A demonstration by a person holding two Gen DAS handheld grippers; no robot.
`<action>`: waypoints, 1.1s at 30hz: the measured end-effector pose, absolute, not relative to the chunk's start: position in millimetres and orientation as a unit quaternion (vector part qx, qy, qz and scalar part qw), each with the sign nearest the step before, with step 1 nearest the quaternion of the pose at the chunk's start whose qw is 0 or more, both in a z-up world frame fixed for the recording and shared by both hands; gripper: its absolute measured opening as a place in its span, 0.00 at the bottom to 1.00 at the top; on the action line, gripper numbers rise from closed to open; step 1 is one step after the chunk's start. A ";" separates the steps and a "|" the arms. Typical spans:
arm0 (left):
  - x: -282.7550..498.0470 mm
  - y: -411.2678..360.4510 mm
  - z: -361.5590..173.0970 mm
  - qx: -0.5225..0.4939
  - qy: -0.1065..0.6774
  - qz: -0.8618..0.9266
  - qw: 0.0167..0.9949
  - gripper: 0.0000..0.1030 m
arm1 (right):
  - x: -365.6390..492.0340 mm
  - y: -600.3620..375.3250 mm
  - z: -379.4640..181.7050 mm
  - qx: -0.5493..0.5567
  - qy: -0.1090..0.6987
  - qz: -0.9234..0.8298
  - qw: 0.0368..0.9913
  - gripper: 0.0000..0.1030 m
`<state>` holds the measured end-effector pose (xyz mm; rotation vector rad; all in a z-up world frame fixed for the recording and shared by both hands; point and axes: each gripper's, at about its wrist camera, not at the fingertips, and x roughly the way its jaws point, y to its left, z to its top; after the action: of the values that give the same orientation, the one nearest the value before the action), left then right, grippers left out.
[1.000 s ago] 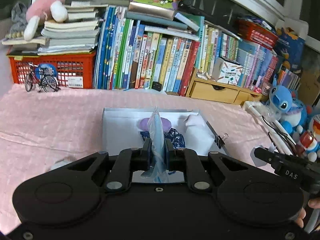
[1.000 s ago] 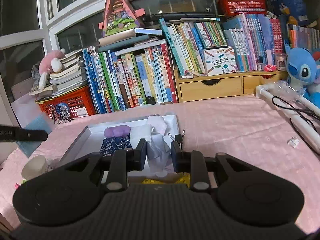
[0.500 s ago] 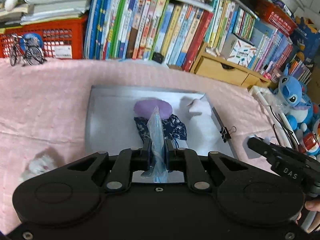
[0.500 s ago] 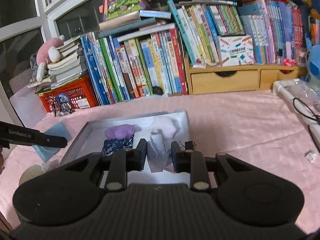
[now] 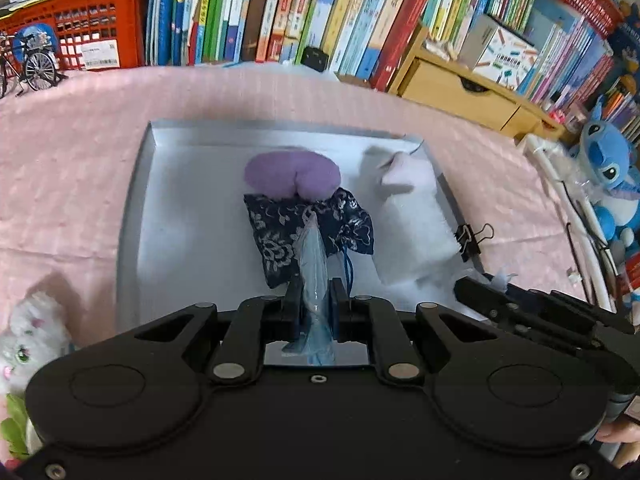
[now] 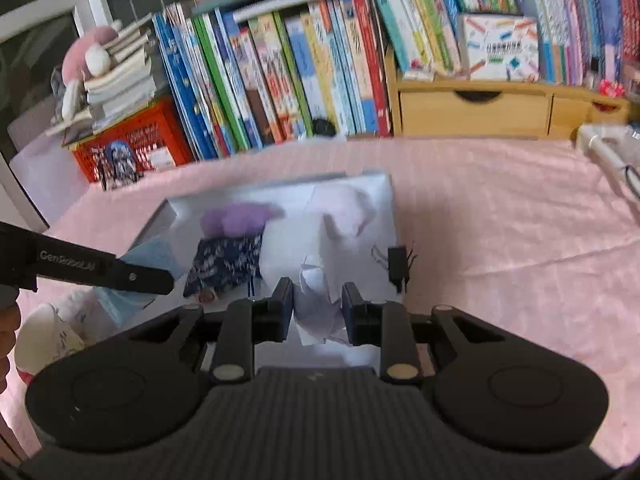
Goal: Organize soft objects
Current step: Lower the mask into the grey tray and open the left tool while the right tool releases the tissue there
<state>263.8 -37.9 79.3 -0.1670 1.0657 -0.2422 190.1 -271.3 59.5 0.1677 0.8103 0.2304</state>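
A thin blue plastic bag is clamped between the closed jaws of the left hand-held gripper, above the grey tray on the pink-covered surface. A crumpled white tissue is gripped by the right hand-held gripper. A purple cushion and a navy floral pouch are recorded inside the tray. Only the left wrist view shows the blue plush; only the right wrist view shows the pink plush.
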 end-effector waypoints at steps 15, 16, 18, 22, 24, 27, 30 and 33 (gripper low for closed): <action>282.6 -62.1 55.8 -0.070 0.520 -0.103 0.845 0.13 | 212.8 -269.3 37.8 0.085 0.413 0.110 0.900 0.30; 283.8 -61.7 54.9 -0.071 0.520 -0.103 0.845 0.13 | 213.3 -268.5 36.7 0.085 0.413 0.110 0.900 0.30; 285.9 -61.4 53.2 -0.074 0.522 -0.102 0.844 0.13 | 214.1 -267.6 35.4 0.085 0.414 0.110 0.899 0.31; 288.2 -61.6 49.2 -0.076 0.525 -0.101 0.842 0.13 | 217.3 -265.5 31.4 0.085 0.416 0.111 0.898 0.31; 288.7 -62.3 48.3 -0.075 0.524 -0.102 0.842 0.14 | 218.3 -265.7 30.6 0.086 0.417 0.112 0.898 0.32; 287.4 -63.8 49.5 -0.068 0.518 -0.100 0.847 0.23 | 218.5 -266.0 30.3 0.087 0.417 0.113 0.897 0.34; 285.5 -65.9 52.9 -0.064 0.514 -0.107 0.848 0.36 | 218.5 -267.2 30.8 0.089 0.416 0.113 0.898 0.35; 282.4 -67.3 57.8 -0.059 0.509 -0.112 0.852 0.40 | 217.8 -268.1 32.3 0.092 0.414 0.114 0.899 0.42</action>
<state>282.4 -67.3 57.8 -0.1241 1.0705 -0.2356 217.8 -268.1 32.3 0.1902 0.8562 0.2356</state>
